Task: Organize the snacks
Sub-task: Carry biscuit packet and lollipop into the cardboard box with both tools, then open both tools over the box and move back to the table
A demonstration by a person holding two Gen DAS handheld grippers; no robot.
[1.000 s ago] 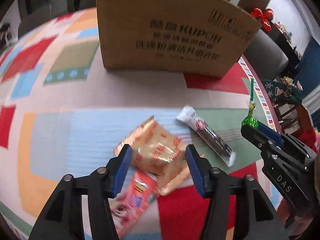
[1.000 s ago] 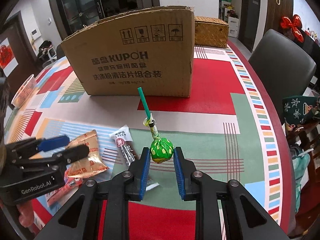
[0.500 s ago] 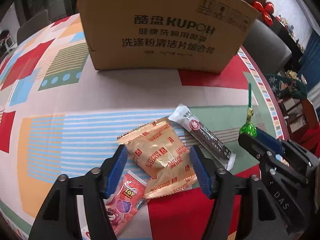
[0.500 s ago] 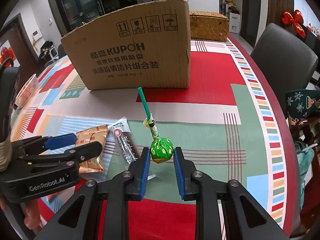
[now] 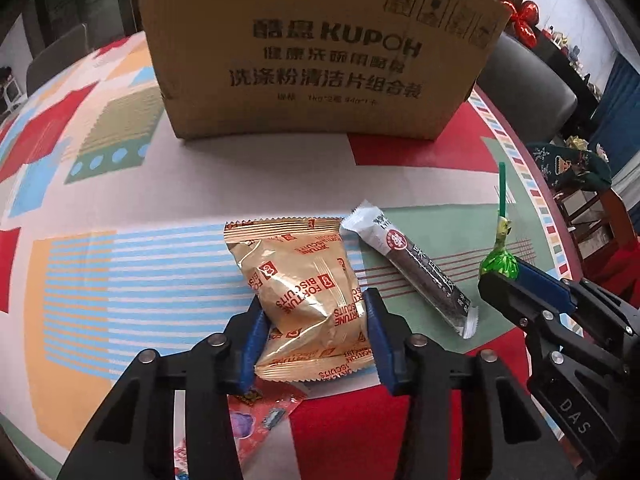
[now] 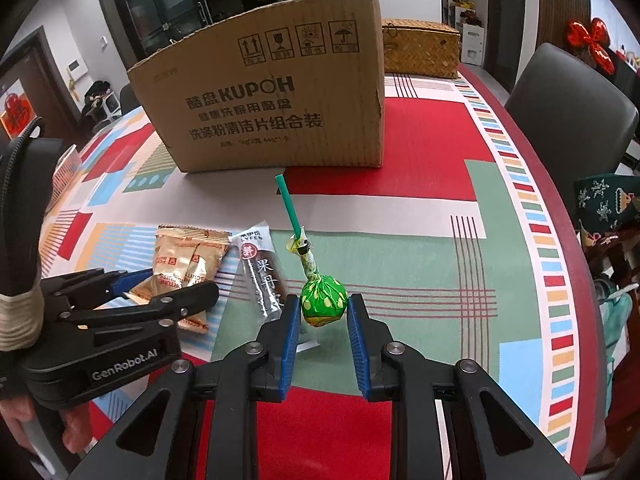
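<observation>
My left gripper (image 5: 314,336) has its fingers clamped on the gold biscuit packet (image 5: 304,292), and my right gripper (image 6: 322,324) pinches the green lollipop (image 6: 323,300) by its head, stick upward, clear of the worktop (image 6: 420,264). Both face the cardboard box (image 6: 272,108), probably their destination; its interior is hidden.

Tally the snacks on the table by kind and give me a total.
Biscuit packet: 1
Dark snack bar: 1
Green lollipop: 1
Red candy packet: 1
Total: 4
</observation>
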